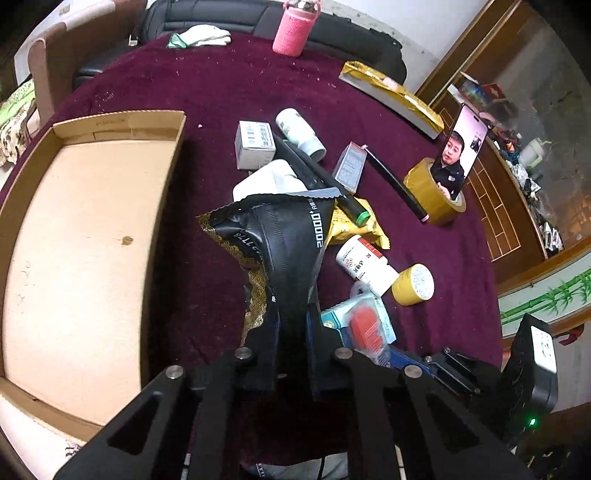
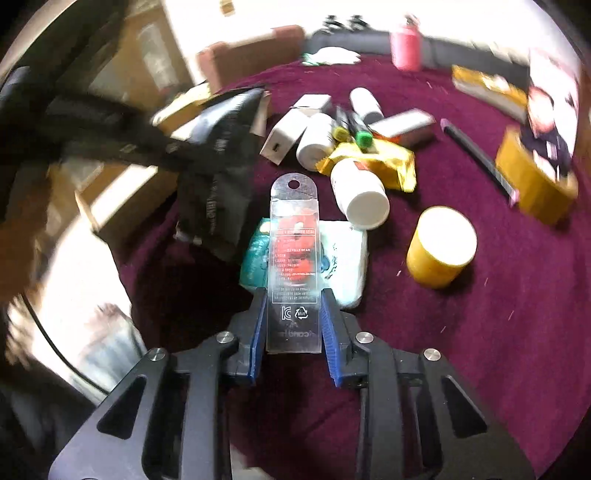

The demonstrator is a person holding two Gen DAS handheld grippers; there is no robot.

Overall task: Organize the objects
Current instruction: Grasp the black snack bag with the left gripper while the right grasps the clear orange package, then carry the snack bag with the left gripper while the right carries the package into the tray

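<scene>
We see the black foil pouch (image 1: 284,243) standing upright, long axis pointing away from us, clamped in our left tongs (image 1: 291,343) beside the cardboard tray (image 1: 118,125). Our right tongs (image 2: 293,325) pinch the clear blister pack (image 2: 293,258), its hang-hole end pointing away, above the table (image 2: 517,295).

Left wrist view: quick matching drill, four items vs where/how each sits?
Items:
1. black pouch
2. phone
3. pink bottle
4. cardboard tray

States:
A. propped in the brown tape roll
B. standing at the table's far edge
C. pinched in the left jaws
D. lying open left of the pile

Pairs: 1-C, 2-A, 3-B, 4-D
</scene>
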